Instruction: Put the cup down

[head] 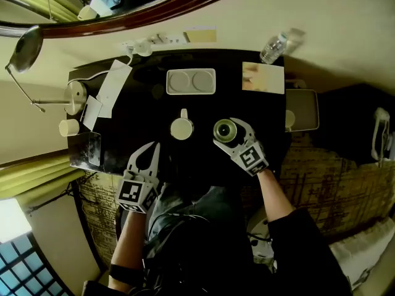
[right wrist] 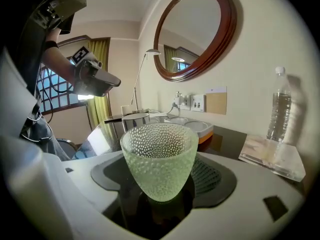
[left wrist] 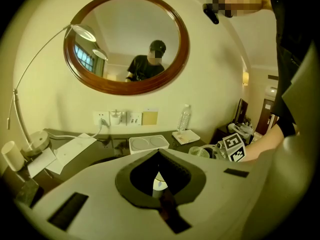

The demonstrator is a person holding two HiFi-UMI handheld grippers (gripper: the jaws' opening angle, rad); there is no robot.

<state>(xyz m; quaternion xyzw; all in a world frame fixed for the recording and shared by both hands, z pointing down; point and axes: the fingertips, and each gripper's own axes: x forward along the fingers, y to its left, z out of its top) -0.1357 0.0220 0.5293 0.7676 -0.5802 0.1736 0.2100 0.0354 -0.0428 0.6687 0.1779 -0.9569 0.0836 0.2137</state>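
A pale green dimpled glass cup (right wrist: 159, 154) stands upright between the jaws of my right gripper (right wrist: 161, 176), which is shut on its sides. From the head view the cup (head: 224, 130) is over the black table (head: 148, 73), right of centre, with the right gripper (head: 228, 132) round it. I cannot tell whether its base touches the tabletop. My left gripper (head: 149, 154) is shut and empty near the table's front edge, left of the cup. In the left gripper view its closed jaws fill the lower frame.
A white lidded cup (head: 182, 128) stands just left of the glass cup. Behind are a white two-well tray (head: 191, 81), a card (head: 263, 78) and a water bottle (head: 273, 47). Papers (head: 111, 88), a lamp base (head: 75, 96) and a small white cup (head: 68, 127) sit at the left.
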